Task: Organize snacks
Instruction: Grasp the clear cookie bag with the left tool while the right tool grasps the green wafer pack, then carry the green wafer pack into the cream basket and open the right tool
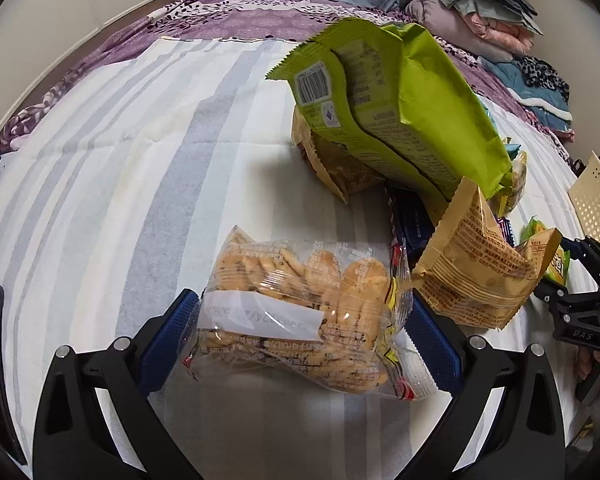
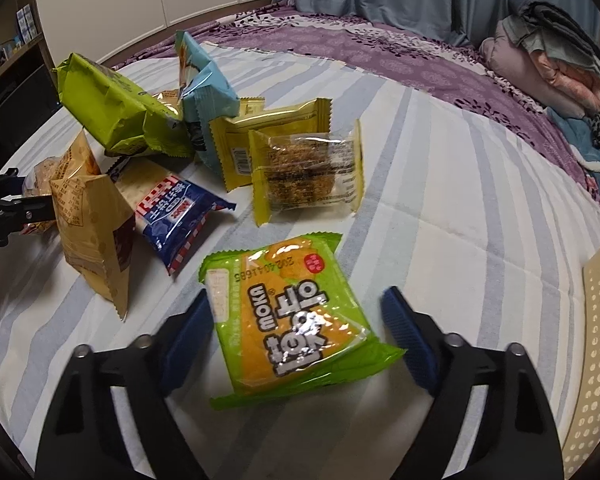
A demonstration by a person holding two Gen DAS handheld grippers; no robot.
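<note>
On the left we see the left gripper (image 1: 300, 344) with its blue pads against both sides of a clear bag of biscuits (image 1: 300, 320) that lies on the striped cloth (image 1: 100, 184). A white label on this bag carries digits, but we cannot read them surely. Behind it a big green bag (image 1: 404, 108) leans on the pile, showing a barcode and small print. Just beside, to the right, a tan packet (image 1: 476, 268) stands with orange text, too small to read. In the right wrist view the right gripper (image 2: 296, 320) stands apart around a green packet (image 2: 296, 320) marked "moka" and "20240416B5". At the far right is a cream basket (image 2: 596, 340).
</note>
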